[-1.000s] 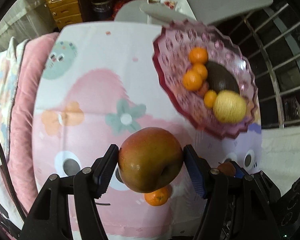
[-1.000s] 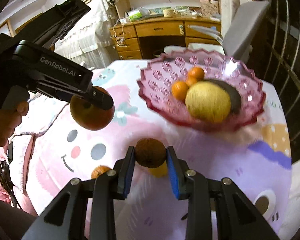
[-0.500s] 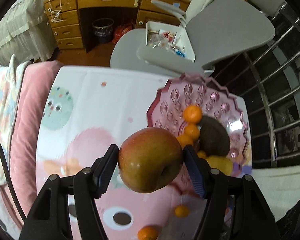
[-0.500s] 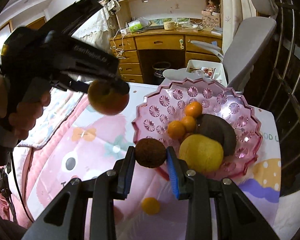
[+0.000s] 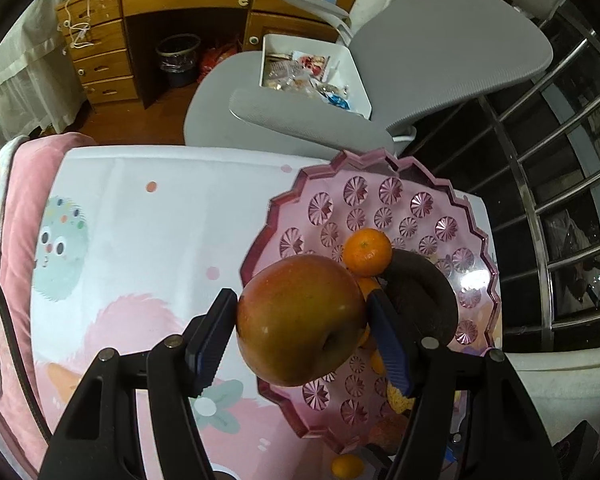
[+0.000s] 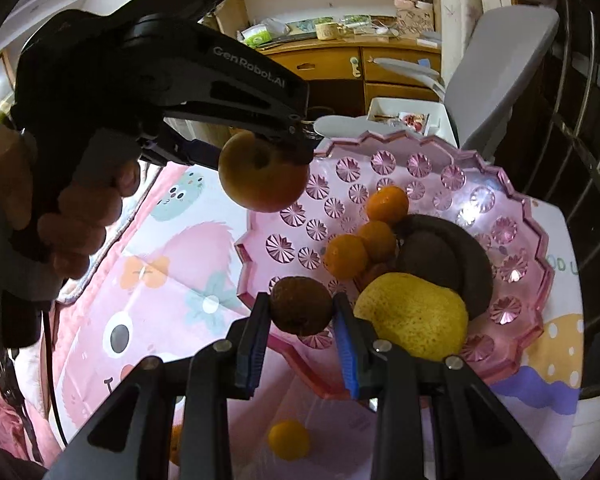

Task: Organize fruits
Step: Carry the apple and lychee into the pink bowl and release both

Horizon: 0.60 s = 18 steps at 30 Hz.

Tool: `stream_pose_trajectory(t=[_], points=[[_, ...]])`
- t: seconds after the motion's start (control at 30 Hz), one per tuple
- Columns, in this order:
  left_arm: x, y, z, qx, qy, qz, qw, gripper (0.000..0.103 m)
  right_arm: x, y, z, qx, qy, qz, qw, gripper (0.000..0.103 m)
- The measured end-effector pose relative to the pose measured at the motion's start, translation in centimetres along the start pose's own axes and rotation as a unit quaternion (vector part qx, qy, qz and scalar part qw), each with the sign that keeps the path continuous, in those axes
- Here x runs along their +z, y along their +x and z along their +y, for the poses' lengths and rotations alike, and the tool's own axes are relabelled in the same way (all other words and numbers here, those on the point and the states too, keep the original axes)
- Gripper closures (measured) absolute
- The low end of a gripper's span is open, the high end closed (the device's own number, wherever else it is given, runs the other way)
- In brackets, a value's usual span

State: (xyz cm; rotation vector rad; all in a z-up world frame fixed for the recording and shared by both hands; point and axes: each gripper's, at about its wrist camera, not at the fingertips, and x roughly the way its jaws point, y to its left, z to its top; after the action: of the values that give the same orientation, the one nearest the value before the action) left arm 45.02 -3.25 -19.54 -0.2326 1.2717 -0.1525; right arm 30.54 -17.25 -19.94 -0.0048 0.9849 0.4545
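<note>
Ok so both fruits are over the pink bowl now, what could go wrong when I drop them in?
The apple in the left gripper hangs over the tangerines; released from there it could knock them about. The small brown fruit in the right gripper sits near the bowl's rim and might roll out onto the cloth.

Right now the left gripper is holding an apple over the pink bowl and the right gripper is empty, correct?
Not quite. The right gripper is not empty: the right wrist view shows it shut on a small brown fruit. The left gripper does hold the apple over the pink bowl.
</note>
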Motion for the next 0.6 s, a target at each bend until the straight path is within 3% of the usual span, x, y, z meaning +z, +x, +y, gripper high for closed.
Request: stream_pose_trajectory(t=[0.23,0.37,0.6], points=[[0.1,1.0,-1.0,0.000,0.017,0.005,0.9998,0.037,0.1,0.3,-0.4,0.005,0.021,-0.003,1.000,0.071],[0.3,-1.0,-1.5,-0.033,0.024,-0.035,0.9986,0.014,0.3,0.2,-0.8,0.007,0.039,-0.001,0.999,0.059],[-1.6,-3.5,-0.5,-0.017,0.011,-0.052,0.9984,0.014,0.0,-1.9,-1.2,0.008,0.071,-0.013,0.997,0.051]])
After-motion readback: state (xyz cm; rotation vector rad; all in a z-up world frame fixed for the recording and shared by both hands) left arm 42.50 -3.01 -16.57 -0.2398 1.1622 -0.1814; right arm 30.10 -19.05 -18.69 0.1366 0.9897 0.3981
